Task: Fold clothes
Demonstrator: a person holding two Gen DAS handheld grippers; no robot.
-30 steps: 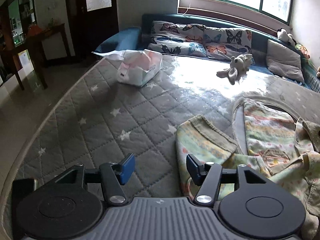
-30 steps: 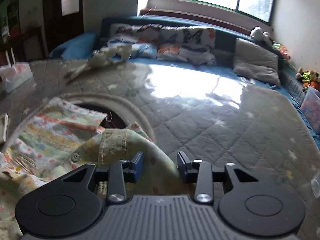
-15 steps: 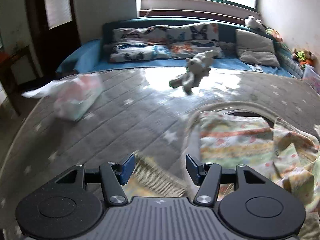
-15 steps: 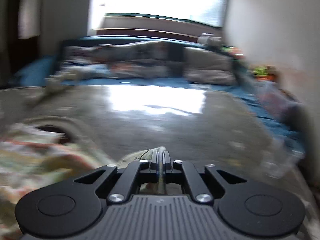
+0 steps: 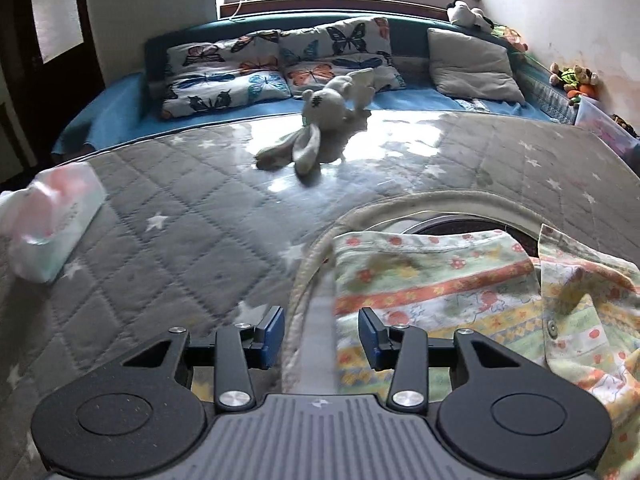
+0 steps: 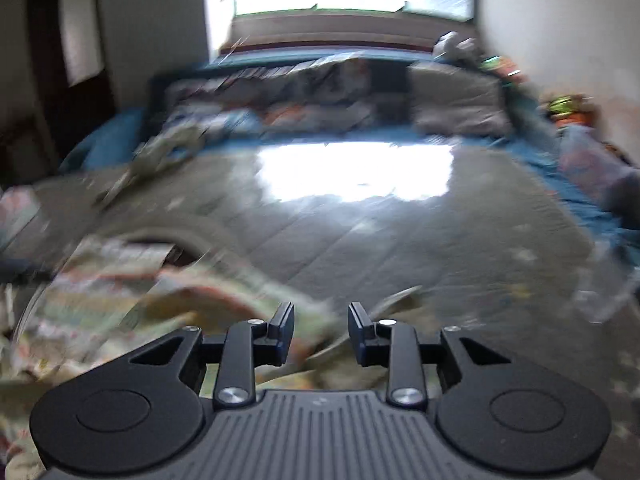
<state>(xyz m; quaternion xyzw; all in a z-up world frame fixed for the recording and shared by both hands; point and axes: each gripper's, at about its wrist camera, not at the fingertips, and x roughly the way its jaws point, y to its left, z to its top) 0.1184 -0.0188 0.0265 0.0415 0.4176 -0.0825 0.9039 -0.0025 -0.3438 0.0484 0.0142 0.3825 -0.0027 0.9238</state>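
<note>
A pale green printed garment (image 5: pixel 440 292) with orange stripes lies spread on the grey quilted bed cover (image 5: pixel 180 248), over a round cream-rimmed mat (image 5: pixel 312 264). My left gripper (image 5: pixel 322 338) is open just above the garment's left edge and the mat's rim, with cloth showing between its blue pads but not pinched. In the blurred right wrist view the same garment (image 6: pixel 120 304) lies rumpled at lower left. My right gripper (image 6: pixel 320 334) is open over its near right part.
A grey plush rabbit (image 5: pixel 320 120) lies mid-bed. A white tissue pack (image 5: pixel 52 224) sits at the left. Butterfly pillows (image 5: pixel 280 64) and a grey cushion (image 5: pixel 472 68) line the far side under the window. Toys (image 5: pixel 572 80) and a plastic box (image 5: pixel 604 128) stand at right.
My right gripper, shut on a fold of the garment half a second ago, has opened and let it go. My left gripper swung right, from the sleeve end to the mat's rim.
</note>
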